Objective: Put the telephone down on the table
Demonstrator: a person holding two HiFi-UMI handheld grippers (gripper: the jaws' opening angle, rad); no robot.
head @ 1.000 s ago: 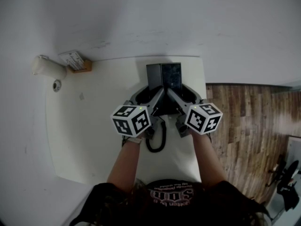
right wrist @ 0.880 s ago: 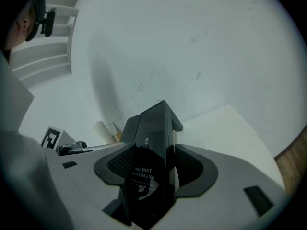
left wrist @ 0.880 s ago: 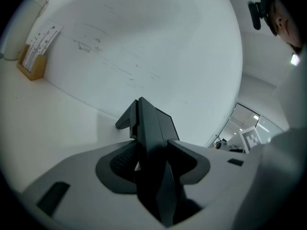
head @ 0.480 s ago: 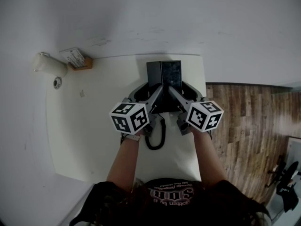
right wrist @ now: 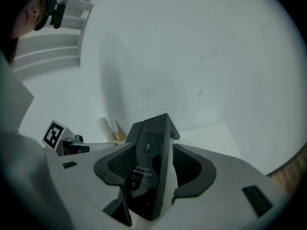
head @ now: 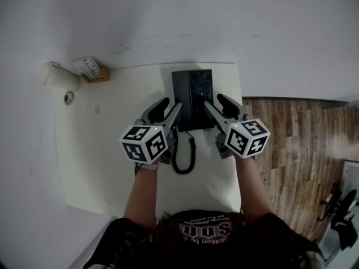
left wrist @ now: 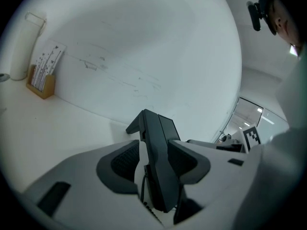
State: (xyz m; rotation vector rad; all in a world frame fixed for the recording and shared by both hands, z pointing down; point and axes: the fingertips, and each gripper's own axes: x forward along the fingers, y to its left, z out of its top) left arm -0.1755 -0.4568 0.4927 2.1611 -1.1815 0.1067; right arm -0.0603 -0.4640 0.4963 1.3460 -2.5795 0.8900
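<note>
The black telephone point(head: 193, 97) rests on the white table point(head: 106, 156) at its far edge, against the wall; its coiled cord point(head: 185, 160) loops back toward me. My left gripper point(head: 168, 110) straddles the phone's left edge, open. In the left gripper view a strip of table shows between the left pad and the phone point(left wrist: 156, 162). At the phone's right edge is my right gripper point(head: 217, 104), also open. In the right gripper view the phone's glossy side point(right wrist: 146, 171) stands between the two pads.
A white roll point(head: 56, 76), a small wooden card holder point(head: 92, 72) and a small round object point(head: 68, 98) sit at the table's far left corner. The wall runs right behind the phone. Wooden floor point(head: 291, 150) lies beyond the table's right edge.
The phone has gone from tilted up between the grippers to resting on the table. Both grippers have drawn outward and back, and their jaws have let go of it.
</note>
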